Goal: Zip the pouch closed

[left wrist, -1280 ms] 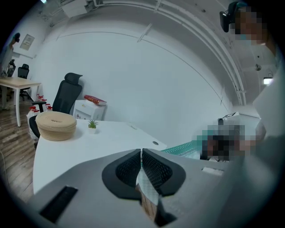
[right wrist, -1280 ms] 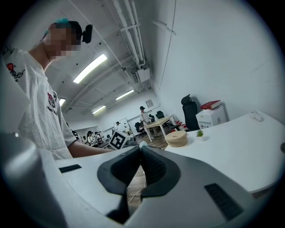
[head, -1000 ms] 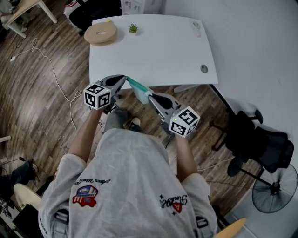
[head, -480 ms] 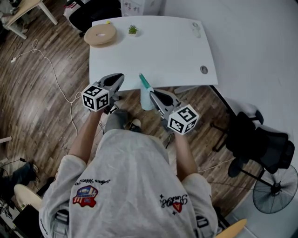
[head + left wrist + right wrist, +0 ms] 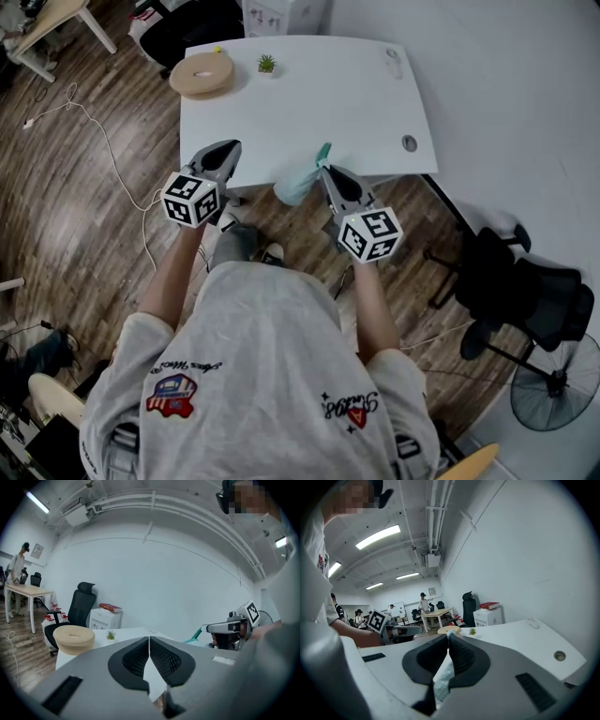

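A teal pouch hangs limp over the front edge of the white table, and my right gripper is shut on its upper end. In the right gripper view the teal fabric shows just below the closed jaws. My left gripper hovers at the table's front left corner, apart from the pouch, shut with nothing in it. The left gripper view shows its jaws closed, with the right gripper and the pouch off to the right. I cannot see the zipper's state.
On the table's far side sit a beige round roll, a tiny potted plant and a small white object. A cable hole marks the right edge. A black office chair and a fan stand at right.
The pouch was stretched between both grippers; the left one has let go and drifted toward the table. The right gripper has swung right and forward with the pouch, which now dangles.
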Tool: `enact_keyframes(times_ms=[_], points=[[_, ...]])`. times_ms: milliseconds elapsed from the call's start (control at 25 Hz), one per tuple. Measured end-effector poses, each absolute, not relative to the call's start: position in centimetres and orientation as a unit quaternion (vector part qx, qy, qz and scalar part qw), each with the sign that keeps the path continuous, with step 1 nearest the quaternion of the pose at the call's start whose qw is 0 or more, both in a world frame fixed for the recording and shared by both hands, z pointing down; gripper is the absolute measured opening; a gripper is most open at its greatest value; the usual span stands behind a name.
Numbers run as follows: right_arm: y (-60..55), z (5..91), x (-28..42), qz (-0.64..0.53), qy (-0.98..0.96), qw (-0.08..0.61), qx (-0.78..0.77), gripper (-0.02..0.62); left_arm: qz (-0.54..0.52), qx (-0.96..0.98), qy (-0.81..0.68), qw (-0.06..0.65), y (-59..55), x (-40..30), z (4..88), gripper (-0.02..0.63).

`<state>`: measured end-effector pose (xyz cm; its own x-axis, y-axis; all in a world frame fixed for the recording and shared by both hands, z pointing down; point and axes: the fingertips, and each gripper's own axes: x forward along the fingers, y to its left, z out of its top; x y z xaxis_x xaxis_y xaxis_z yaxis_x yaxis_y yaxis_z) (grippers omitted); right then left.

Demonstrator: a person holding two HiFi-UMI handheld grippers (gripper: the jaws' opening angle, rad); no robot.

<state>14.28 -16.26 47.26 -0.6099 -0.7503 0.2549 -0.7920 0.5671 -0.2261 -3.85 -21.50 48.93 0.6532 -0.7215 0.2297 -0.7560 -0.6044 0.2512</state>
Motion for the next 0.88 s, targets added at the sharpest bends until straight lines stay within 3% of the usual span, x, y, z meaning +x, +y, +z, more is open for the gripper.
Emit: enact_keyframes(times_ms=[880], points=[[-18.8, 37.6, 17.2, 0.036, -0.866, 0.018, 0.499, 0.015, 0.024, 0.891, -0.440, 0.113, -23.2, -4.9, 43.9, 0.008]])
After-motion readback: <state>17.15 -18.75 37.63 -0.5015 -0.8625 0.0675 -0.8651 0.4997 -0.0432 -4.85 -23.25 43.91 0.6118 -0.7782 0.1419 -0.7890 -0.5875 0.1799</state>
